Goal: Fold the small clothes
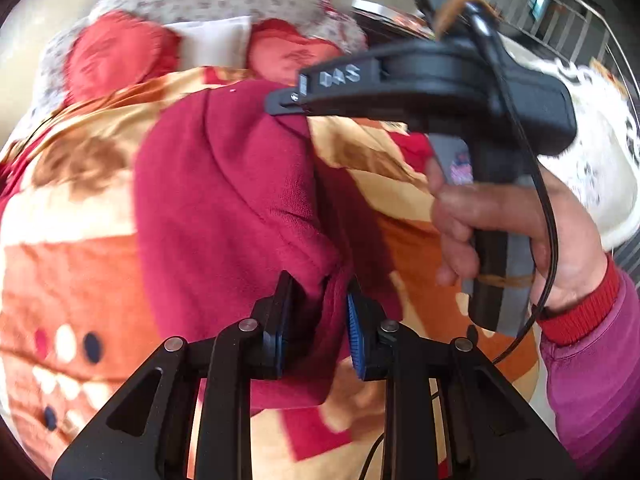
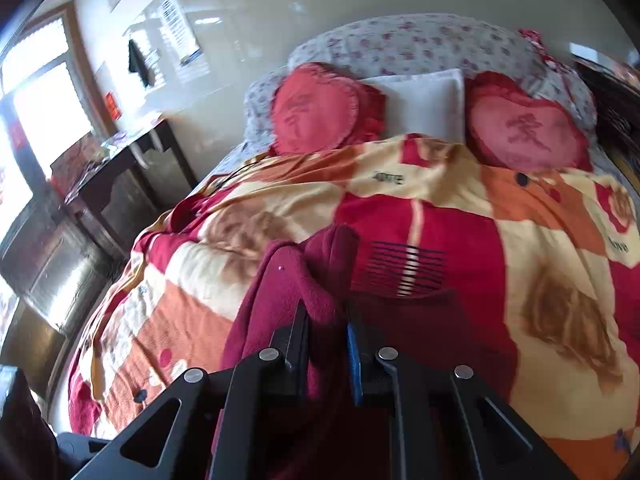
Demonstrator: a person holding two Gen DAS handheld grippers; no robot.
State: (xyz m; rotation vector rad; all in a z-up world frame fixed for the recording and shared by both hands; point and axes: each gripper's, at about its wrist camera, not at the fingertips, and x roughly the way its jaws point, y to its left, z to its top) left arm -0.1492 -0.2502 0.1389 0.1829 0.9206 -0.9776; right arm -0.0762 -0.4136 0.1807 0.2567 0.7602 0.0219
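Observation:
A dark red knit garment (image 1: 224, 200) hangs lifted above the patterned blanket (image 1: 72, 216) on the bed. My left gripper (image 1: 320, 320) is shut on a bunched edge of it. My right gripper (image 2: 328, 344) is shut on another part of the same garment (image 2: 288, 292); in the left wrist view the right gripper (image 1: 286, 102) shows from the side, its tip pinching the cloth's upper edge, held by a hand (image 1: 516, 236). The garment is stretched between the two grippers. Its lower part is hidden behind the fingers.
Two red heart-shaped cushions (image 2: 320, 108) (image 2: 524, 128) and a white pillow (image 2: 424, 100) lie at the head of the bed against a floral bolster (image 2: 420, 44). A dark wooden side table (image 2: 120, 176) stands to the left of the bed by a bright window (image 2: 40, 120).

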